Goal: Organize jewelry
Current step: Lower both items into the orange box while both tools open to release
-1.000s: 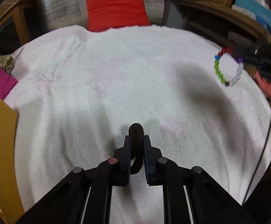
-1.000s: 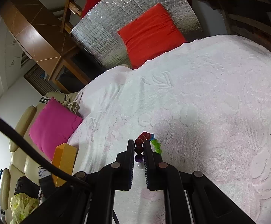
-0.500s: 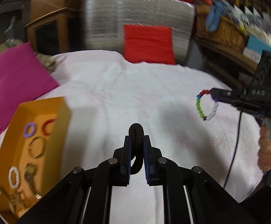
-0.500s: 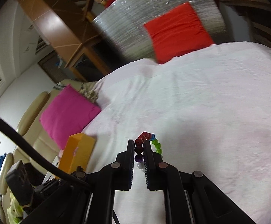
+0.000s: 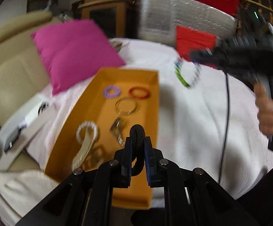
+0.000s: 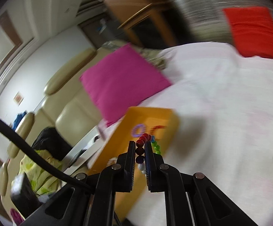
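Right now both grippers carry a piece of jewelry above the white cloth [image 5: 192,124]. The left gripper [image 5: 137,150] has its jaws nearly closed on a black cord loop [image 5: 137,131], which sticks up between the pads and curls down behind them. It hangs over the near end of the orange tray [image 5: 153,101]. The tray lies on the cloth, just beside a pink cushion [image 5: 74,52].

Inside the tray lie a purple ring [image 5: 111,92], a red ring [image 5: 138,92], a clear bangle [image 5: 126,106], a white bead bracelet [image 5: 87,131] and a metal piece [image 5: 117,130], which is too blurred to name.

The right gripper [image 6: 140,154] is clamped narrowly on a bead bracelet [image 6: 141,148]. Dark red and purple beads sit between the pads, and green ones [image 6: 156,146] hang to the right. In the left view this bracelet [image 5: 187,73] dangles from the right gripper's tip [image 5: 198,53], beyond the tray's far right corner, blurred. A hand [image 5: 270,111] grips the handle there.

From the right camera the tray [image 6: 172,124] lies ahead, under the fingertips, with the purple ring [image 6: 137,130] showing. A red cushion [image 6: 253,30] sits at the cloth's far edge.
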`<state>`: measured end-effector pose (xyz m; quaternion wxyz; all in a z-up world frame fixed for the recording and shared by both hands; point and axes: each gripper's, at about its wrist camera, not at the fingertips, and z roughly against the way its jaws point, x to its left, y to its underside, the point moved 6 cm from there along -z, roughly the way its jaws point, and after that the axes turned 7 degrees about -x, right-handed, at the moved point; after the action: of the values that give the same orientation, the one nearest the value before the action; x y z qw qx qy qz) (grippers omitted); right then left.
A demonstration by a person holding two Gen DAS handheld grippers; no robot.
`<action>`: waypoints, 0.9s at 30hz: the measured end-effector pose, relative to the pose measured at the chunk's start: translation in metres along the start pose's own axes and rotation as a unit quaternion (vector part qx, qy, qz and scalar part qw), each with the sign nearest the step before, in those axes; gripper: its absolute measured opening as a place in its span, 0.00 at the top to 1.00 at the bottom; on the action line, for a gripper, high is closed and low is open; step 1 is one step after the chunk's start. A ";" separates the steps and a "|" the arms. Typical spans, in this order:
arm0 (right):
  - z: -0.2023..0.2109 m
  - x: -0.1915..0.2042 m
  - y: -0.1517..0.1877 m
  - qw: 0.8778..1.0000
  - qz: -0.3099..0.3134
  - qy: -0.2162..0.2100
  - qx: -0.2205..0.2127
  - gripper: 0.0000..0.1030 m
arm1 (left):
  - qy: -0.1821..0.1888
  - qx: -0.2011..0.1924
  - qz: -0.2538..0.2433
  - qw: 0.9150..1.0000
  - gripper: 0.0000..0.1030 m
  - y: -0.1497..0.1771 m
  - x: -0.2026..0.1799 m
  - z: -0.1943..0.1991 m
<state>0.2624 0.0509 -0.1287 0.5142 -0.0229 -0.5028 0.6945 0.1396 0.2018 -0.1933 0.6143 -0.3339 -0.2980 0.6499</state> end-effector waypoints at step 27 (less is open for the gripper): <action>-0.243 0.055 0.066 0.980 0.034 0.031 0.195 0.88 | -0.041 0.108 0.034 0.993 0.79 0.060 0.031 -0.081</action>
<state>0.3242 0.2578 -0.2698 0.5002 0.0394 -0.3407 0.7951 0.1681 0.2273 -0.2918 0.6117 -0.2480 -0.2396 0.7120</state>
